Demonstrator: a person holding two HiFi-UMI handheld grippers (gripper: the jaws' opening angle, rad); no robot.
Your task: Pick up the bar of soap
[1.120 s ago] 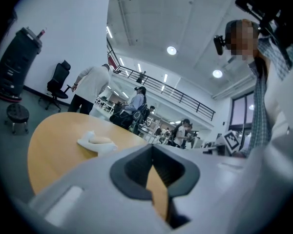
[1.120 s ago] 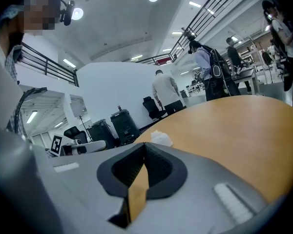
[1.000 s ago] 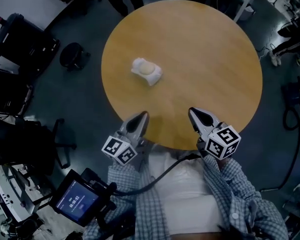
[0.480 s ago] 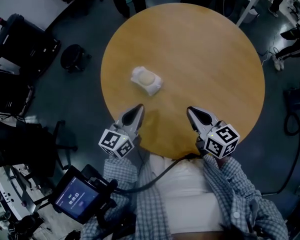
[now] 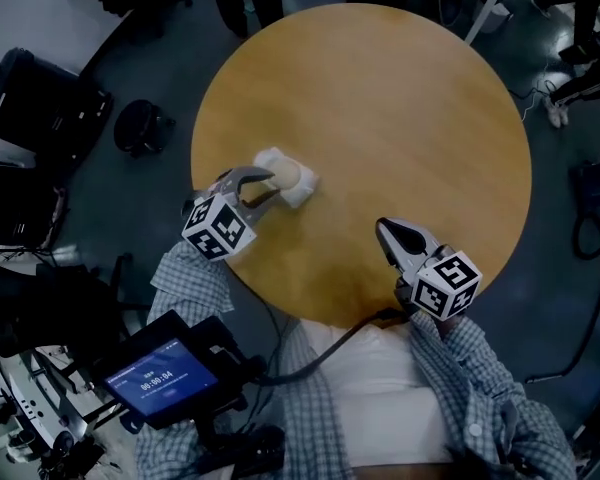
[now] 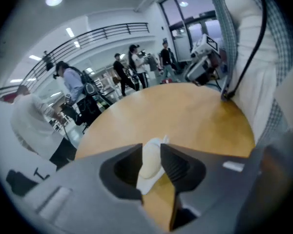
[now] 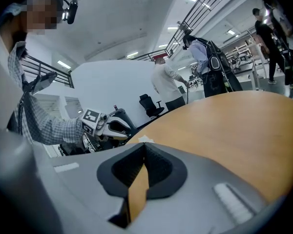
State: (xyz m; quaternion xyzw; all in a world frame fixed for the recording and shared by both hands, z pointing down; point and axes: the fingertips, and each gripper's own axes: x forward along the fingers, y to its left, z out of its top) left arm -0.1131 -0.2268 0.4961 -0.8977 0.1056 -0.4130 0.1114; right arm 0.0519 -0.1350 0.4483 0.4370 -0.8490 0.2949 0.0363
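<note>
The bar of soap (image 5: 289, 172) lies on a crumpled white wrapper (image 5: 305, 190) on the left part of the round wooden table (image 5: 400, 118), not far from its left rim. My left gripper (image 5: 264, 185) has its tips right at the wrapper's left edge. Its jaws are opening, and in the left gripper view the pale soap shows in the gap between the two ribbed pads, with the wrapper spilling out beneath it. I cannot make out either pad pressing on it. To the right and nearer, my right gripper (image 5: 390, 234) is over the near part of the table with its jaws together and only table wood showing through the slit. Bare wood is all that lies between it and the soap. A black cable (image 5: 330, 345) runs across my front, off the table's near edge, toward a lit screen (image 5: 163, 376) at the near left. On the floor to the left stand a dark round stool (image 5: 142, 126) and a black chair (image 5: 40, 88). People stand beyond the far rim (image 6: 71, 89).
</note>
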